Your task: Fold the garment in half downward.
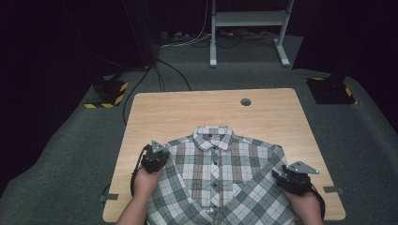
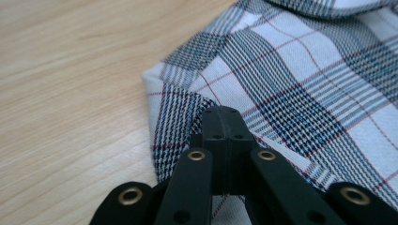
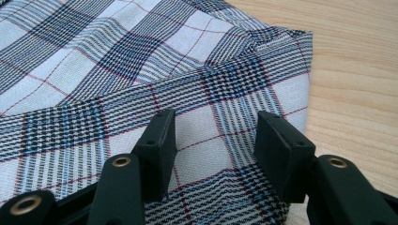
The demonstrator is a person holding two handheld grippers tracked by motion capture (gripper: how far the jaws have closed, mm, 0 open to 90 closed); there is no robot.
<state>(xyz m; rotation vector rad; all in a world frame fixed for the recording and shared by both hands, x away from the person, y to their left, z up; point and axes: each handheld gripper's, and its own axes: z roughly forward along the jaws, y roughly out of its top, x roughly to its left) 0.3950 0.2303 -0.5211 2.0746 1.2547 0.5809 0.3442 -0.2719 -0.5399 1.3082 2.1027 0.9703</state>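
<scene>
Plaid shirt [image 1: 218, 176] lies buttoned on the wooden surface [image 1: 164, 110]; left tongs [image 2: 220, 123] pressed together, right tongs [image 3: 213, 145] spread at 3 o'clock. Better pinch the folded edges evenly before folding.

Bare table [image 1: 187, 110] beyond shirt [image 1: 220, 173]

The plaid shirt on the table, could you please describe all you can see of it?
The plaid shirt looks like woven cotton, white with grey-blue checks and thin red lines. It lies flat, front up, buttoned, collar toward the far edge of the wooden table, sleeves folded across. The left tool sits shut at one shoulder; the right tool stands open over the other.
</scene>
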